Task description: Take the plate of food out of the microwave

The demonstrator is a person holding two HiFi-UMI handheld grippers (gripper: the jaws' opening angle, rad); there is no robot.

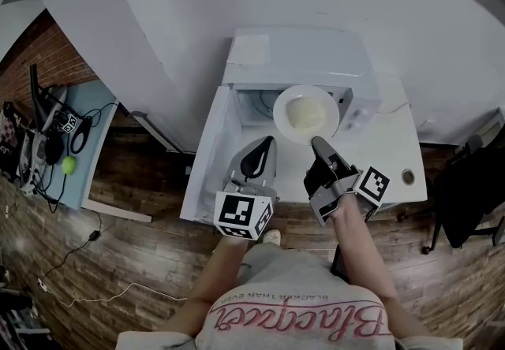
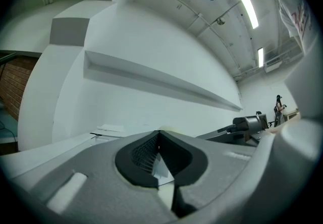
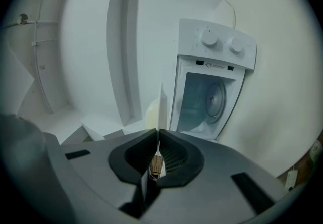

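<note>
Head view, step: The plate (image 1: 281, 115) of pale food (image 1: 306, 113) was already out of the white microwave (image 1: 300, 53) and was held just in front of its opening, so I judged the withdrawal to be in hand.
Head view, grippers: The left gripper (image 1: 267, 142) and the right gripper (image 1: 317, 143) both met the plate's near rim, with the plate straight ahead of their tips.
Head view, writing: The person's shirt bore a script word beginning "Black", seen upside down. The small line by it seemed to read "BLACKER THAN EVER".
Left gripper view, state: The jaws were closed, with a thin white sliver, the plate's rim (image 2: 161, 168), pinched between the pads.
Left gripper view, beyond: Only white wall and ceiling lights showed ahead of the jaws.
Right gripper view, state: The jaws were clamped on the plate's rim, which ran edge-on away from the tips, with the food on one side of it.
Right gripper view, microwave: Its open cavity (image 3: 204, 102) lay ahead and to one side of the jaws, with two knobs (image 3: 209, 39) next to it. The dark labels by the knobs were too small to read.
Next move: It likely called for keeping both grips level and drawing the plate toward the person, then setting it on the bare worktop (image 1: 394, 171) beside the right gripper.
</note>
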